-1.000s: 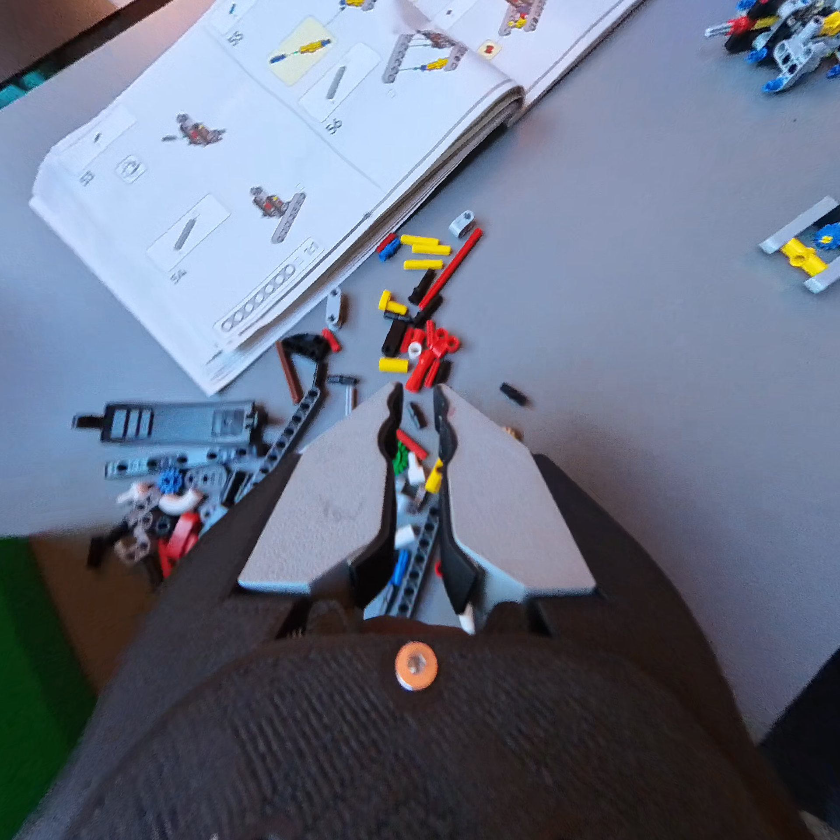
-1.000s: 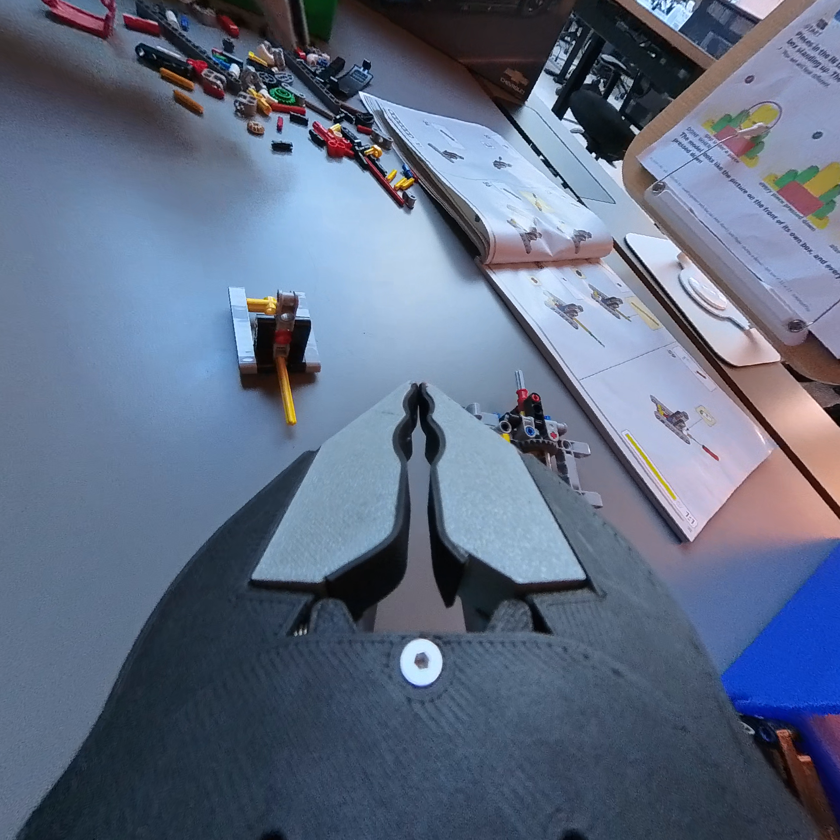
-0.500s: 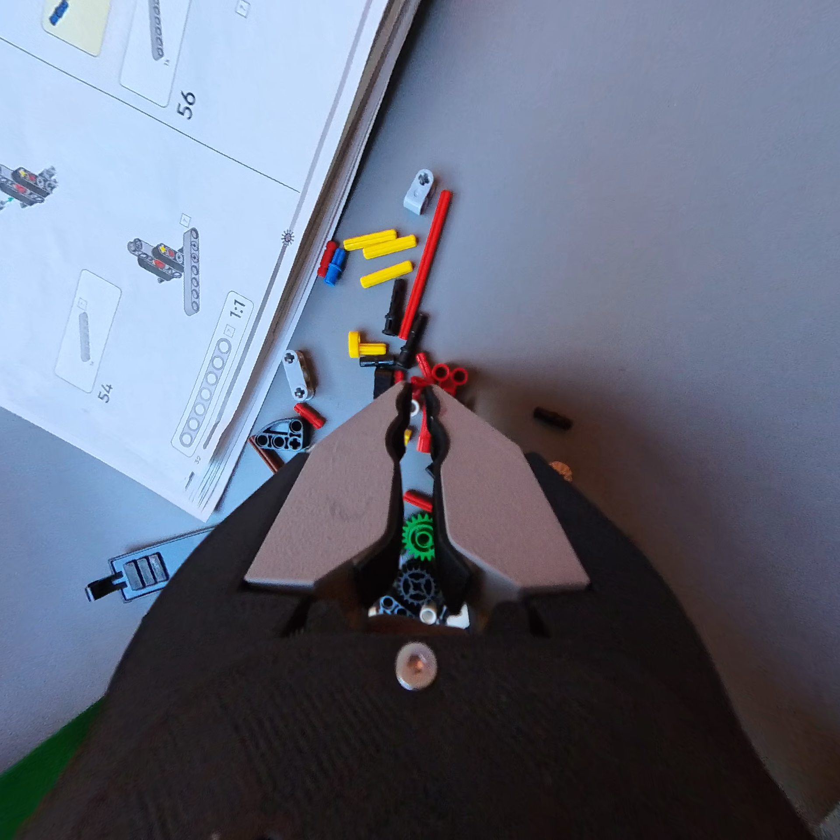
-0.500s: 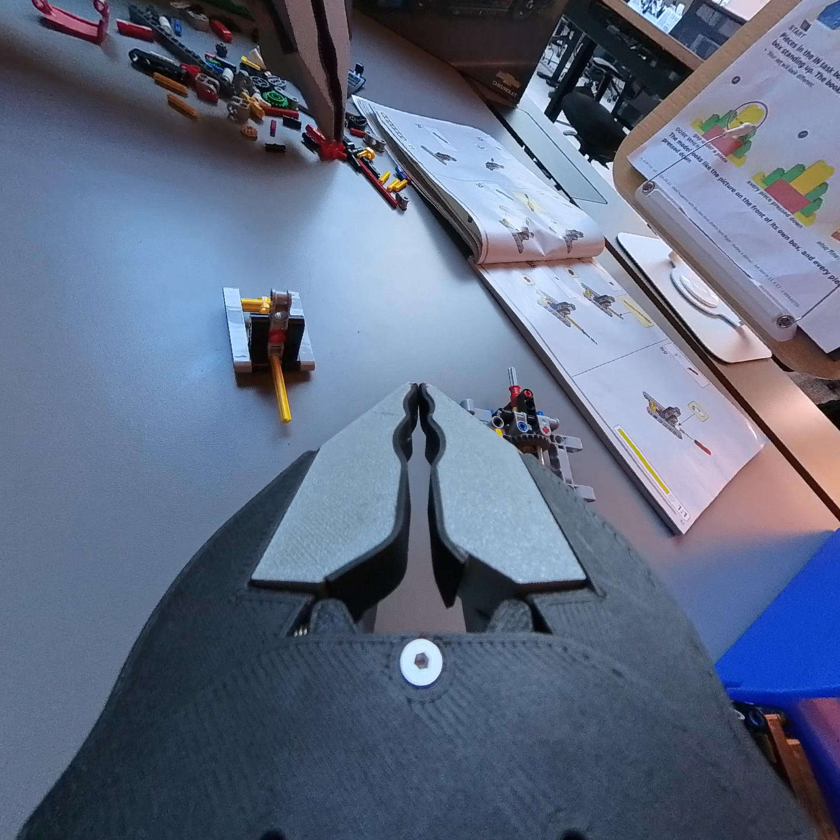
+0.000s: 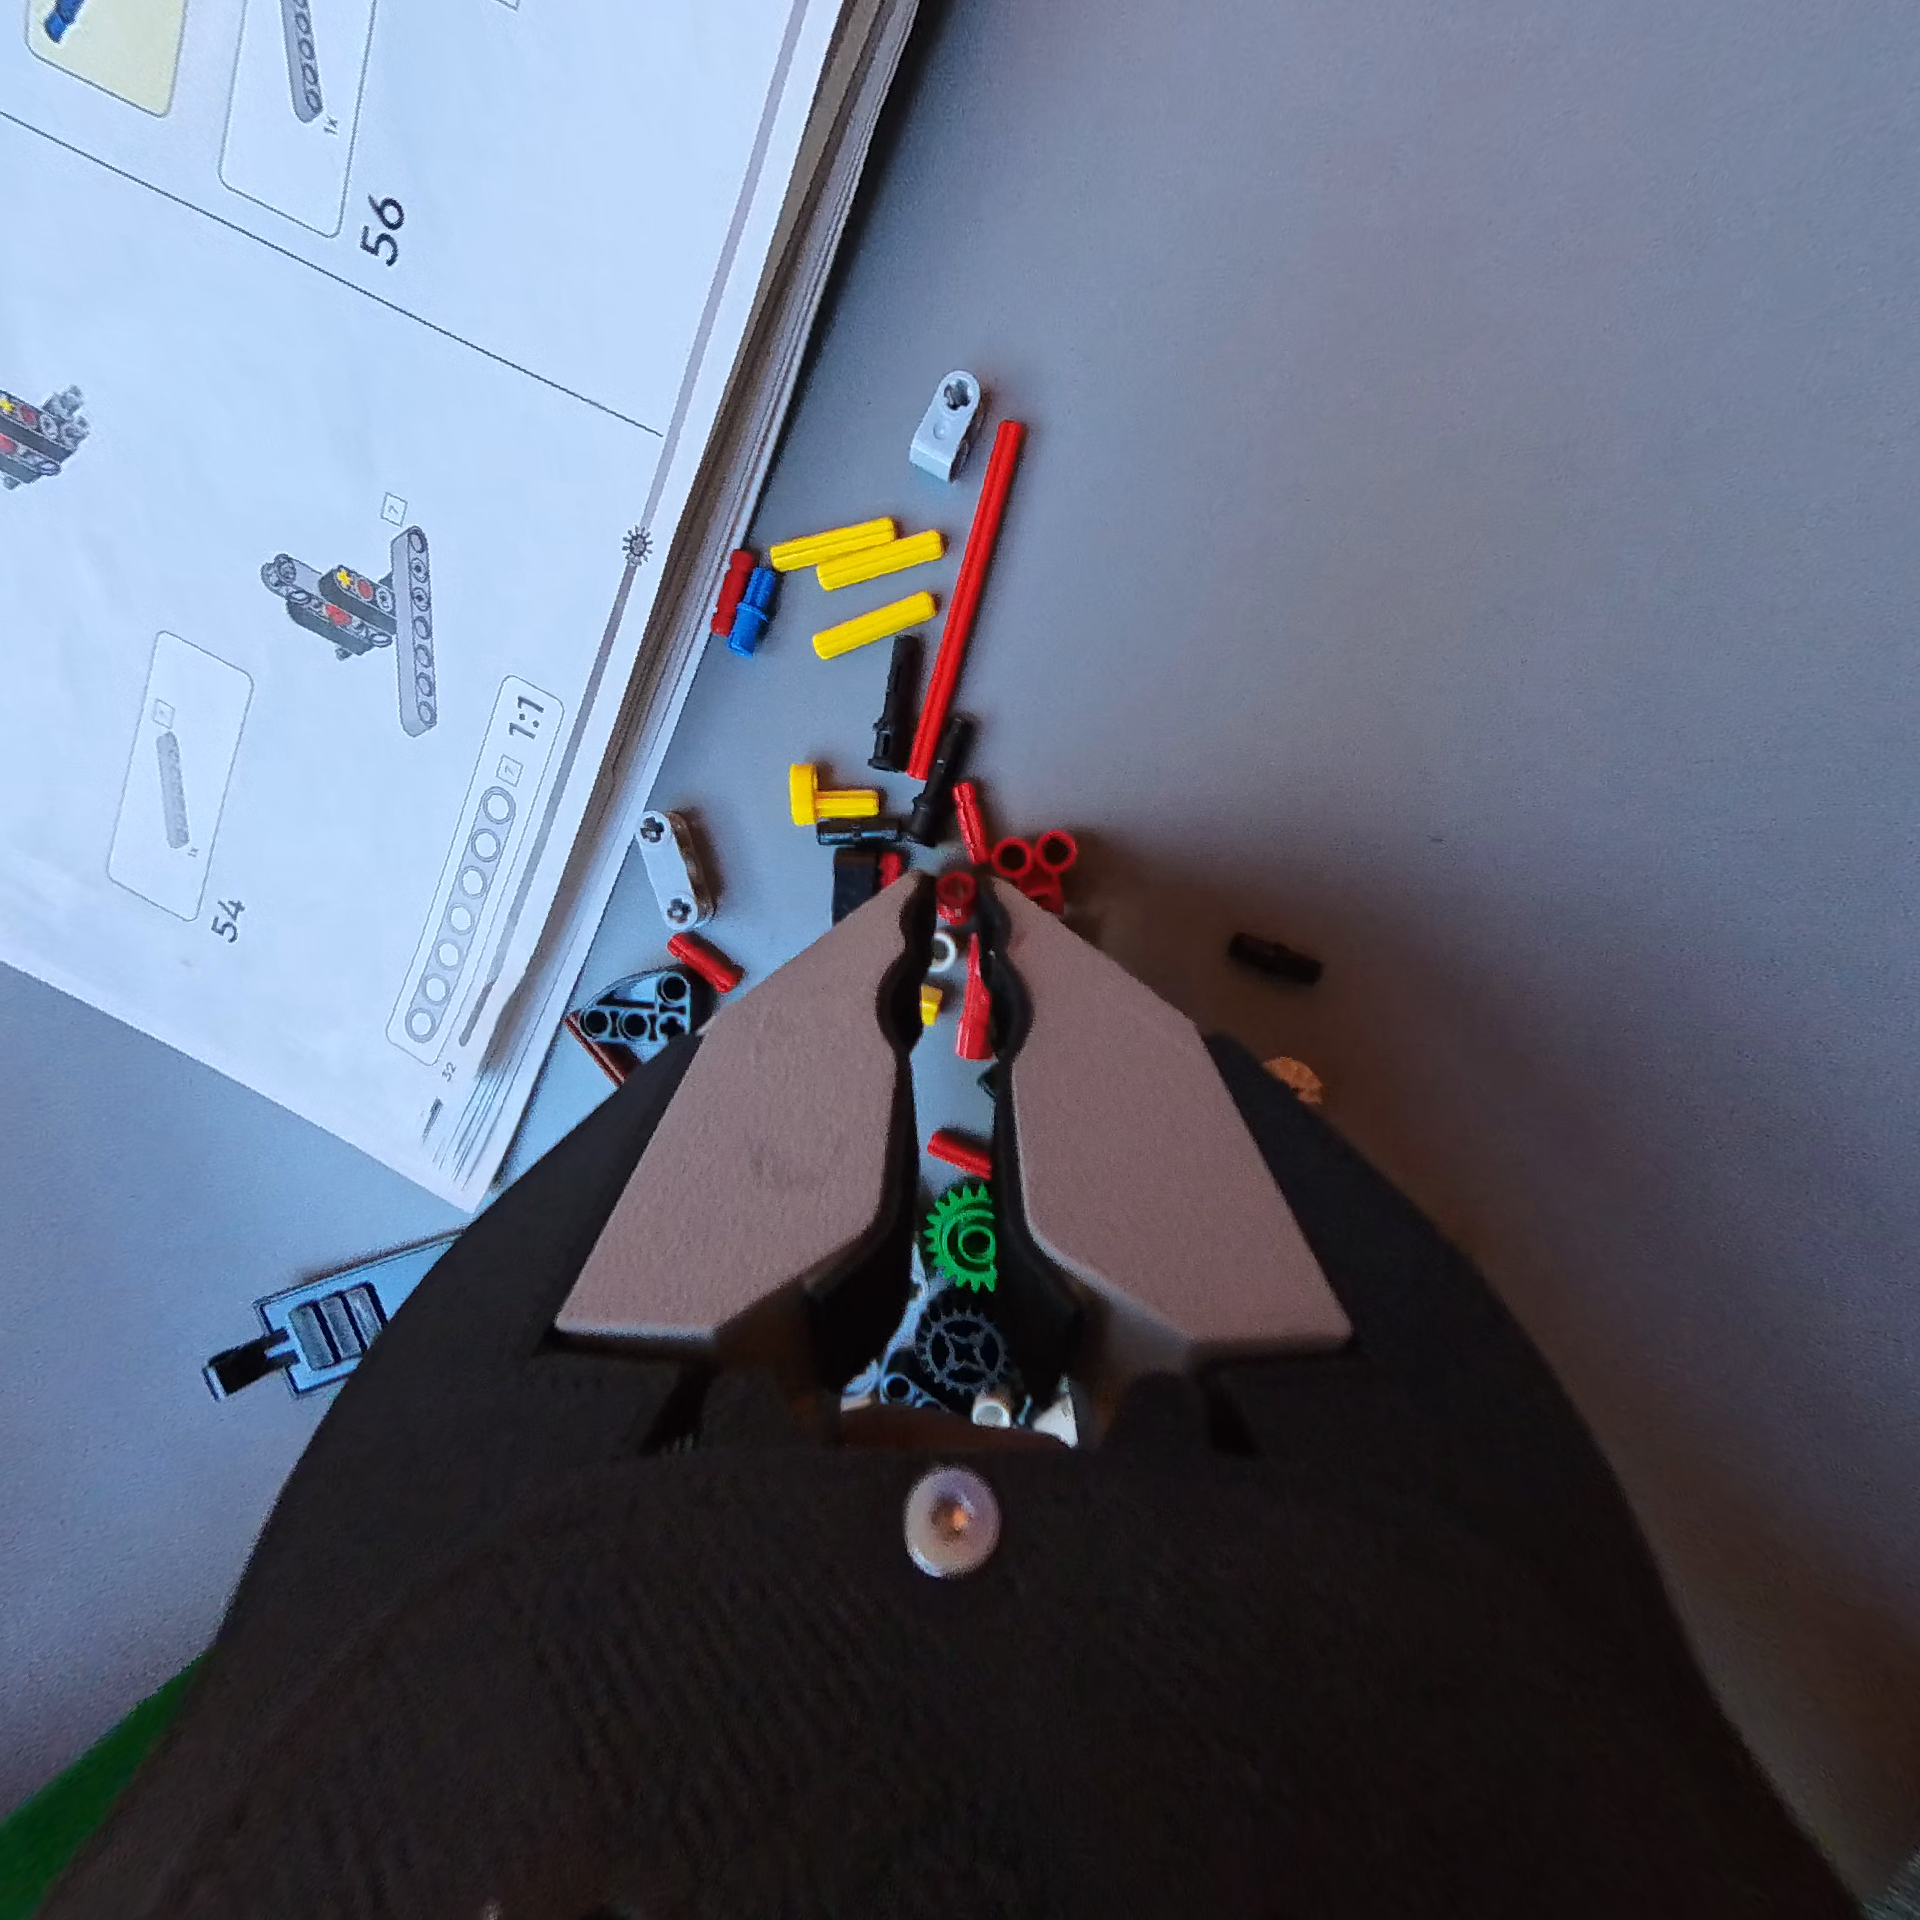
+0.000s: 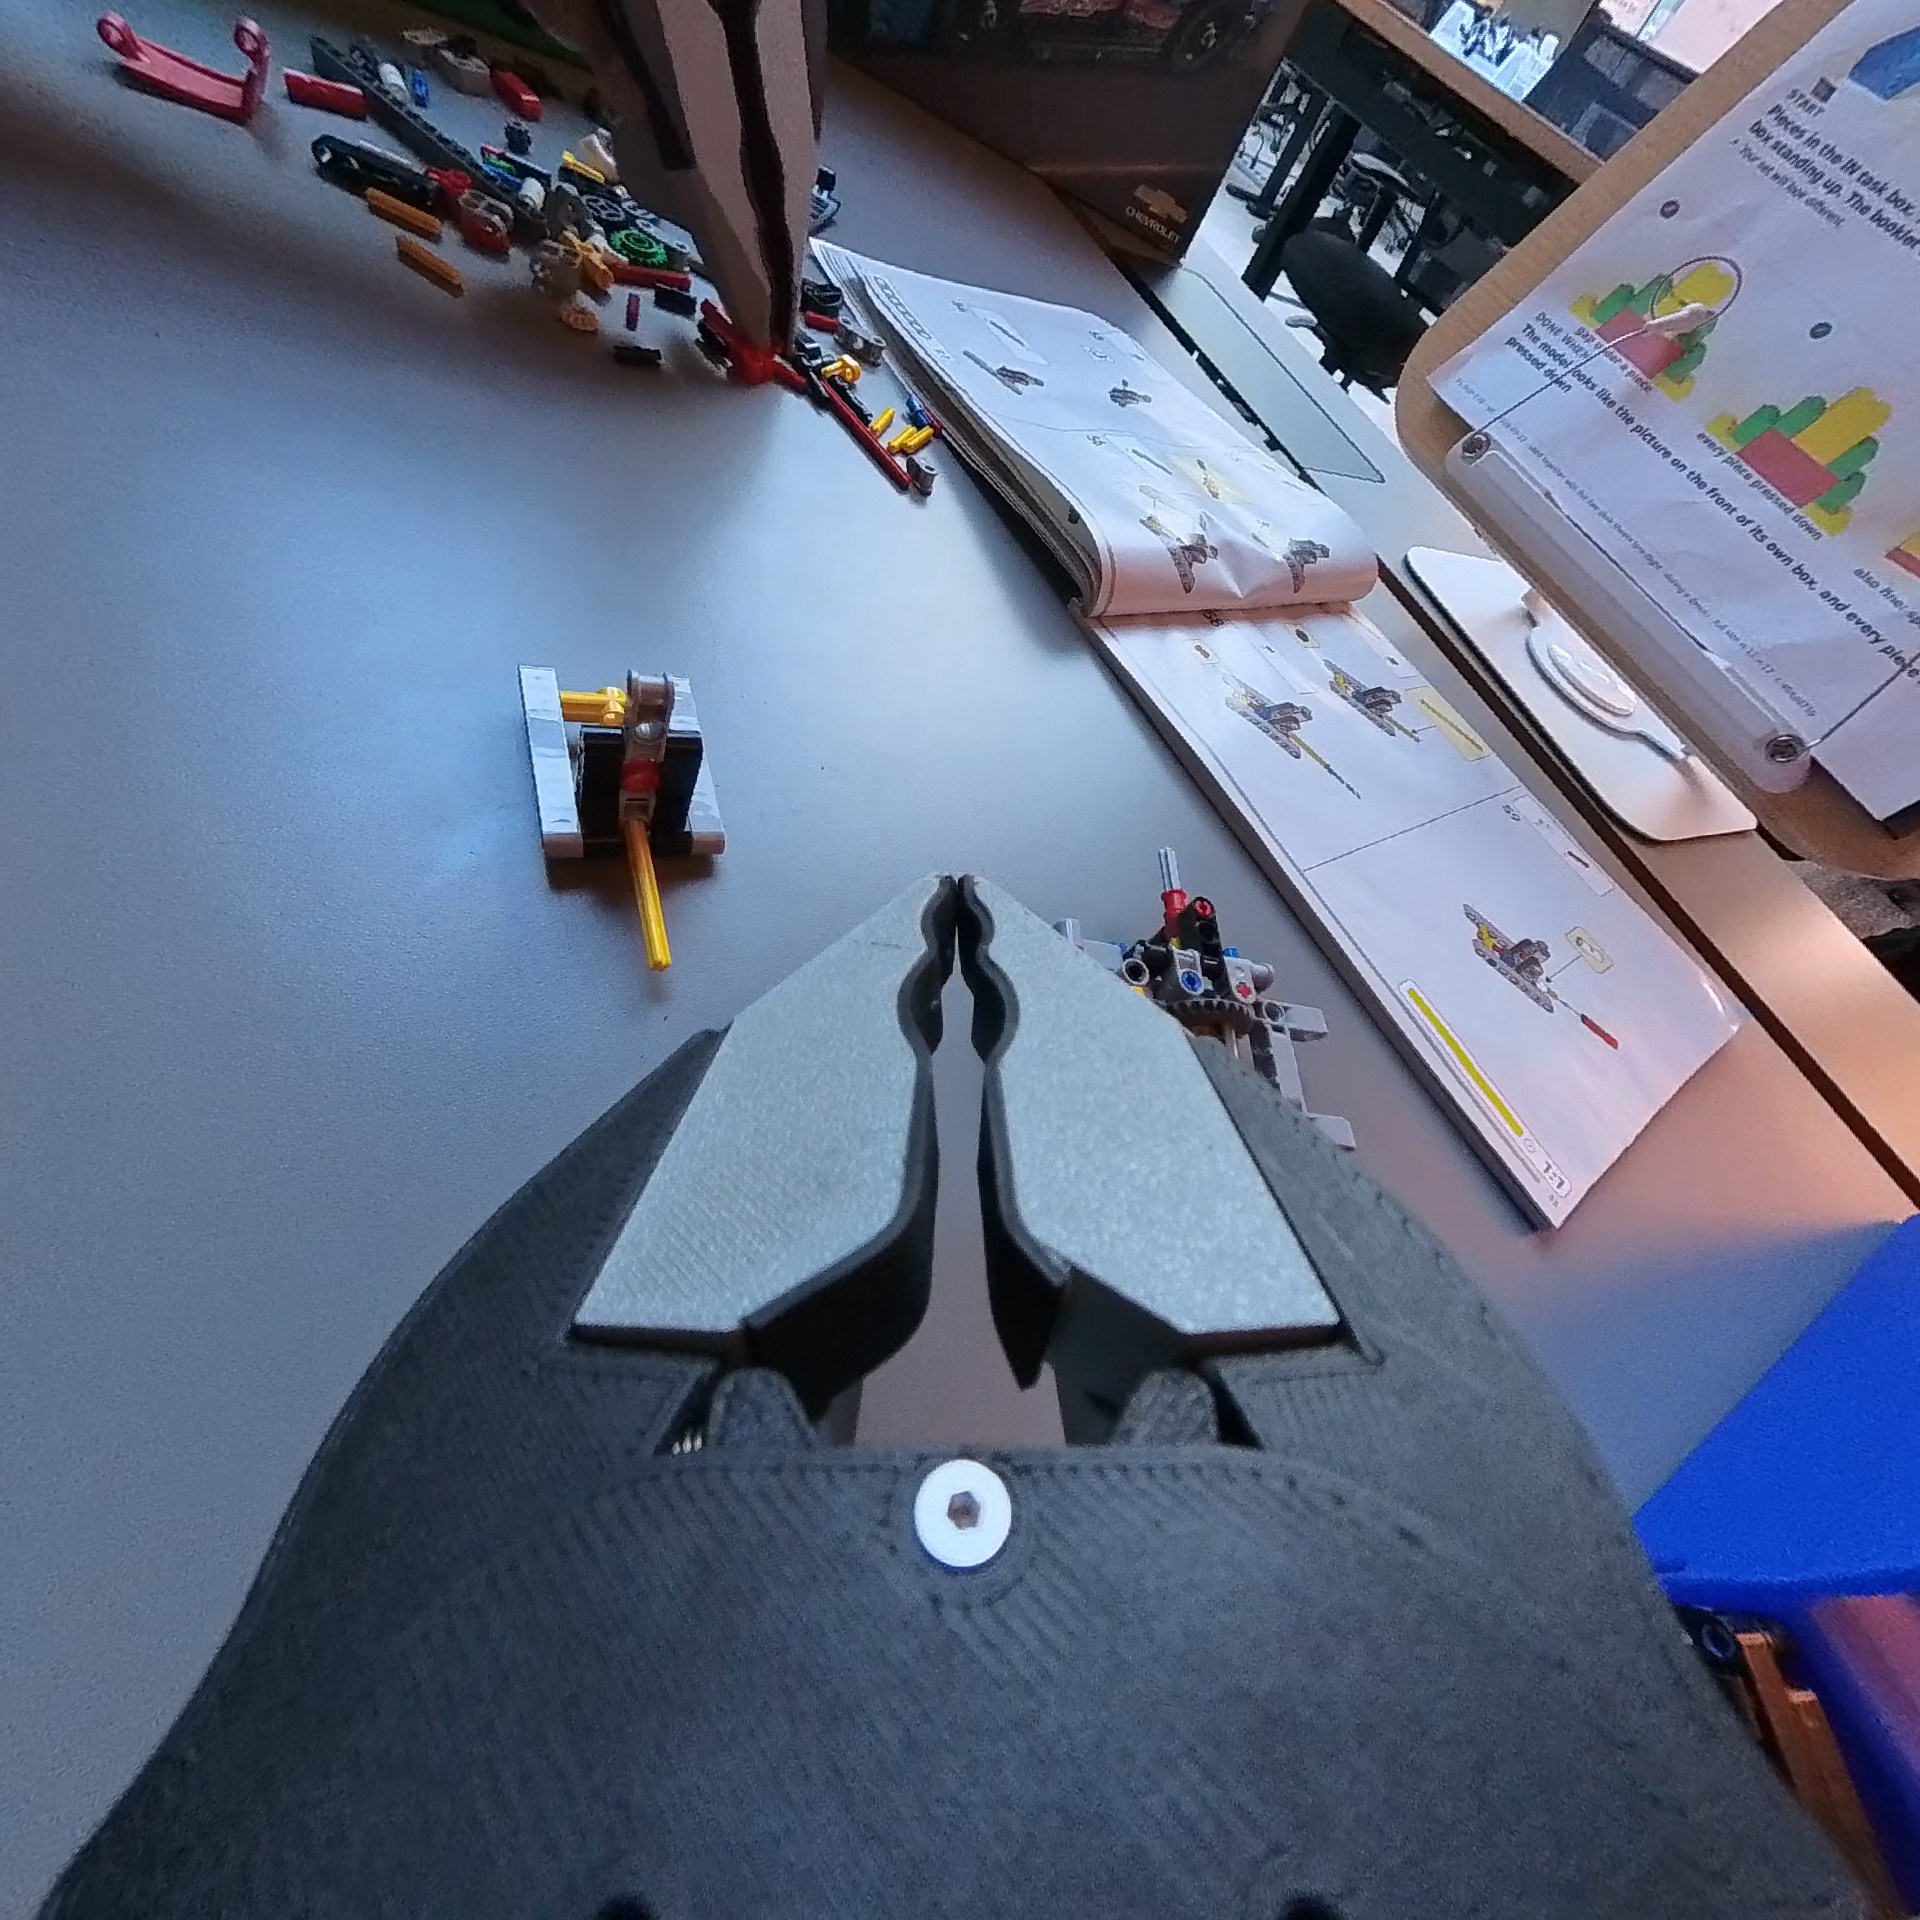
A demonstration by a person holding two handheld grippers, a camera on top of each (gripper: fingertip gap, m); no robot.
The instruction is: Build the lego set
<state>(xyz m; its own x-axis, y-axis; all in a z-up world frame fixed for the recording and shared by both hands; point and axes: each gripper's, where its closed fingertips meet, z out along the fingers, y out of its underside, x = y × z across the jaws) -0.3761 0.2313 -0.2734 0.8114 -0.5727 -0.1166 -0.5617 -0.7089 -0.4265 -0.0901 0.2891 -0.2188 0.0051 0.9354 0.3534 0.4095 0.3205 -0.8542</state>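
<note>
Left tool nips a small red connector, partly hidden; right tool pinched together, bare.

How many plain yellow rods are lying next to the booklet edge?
3. Two yellow rods lie side by side left of the long red axle; a third sits just below them. More could be hidden under the left tool.
</note>
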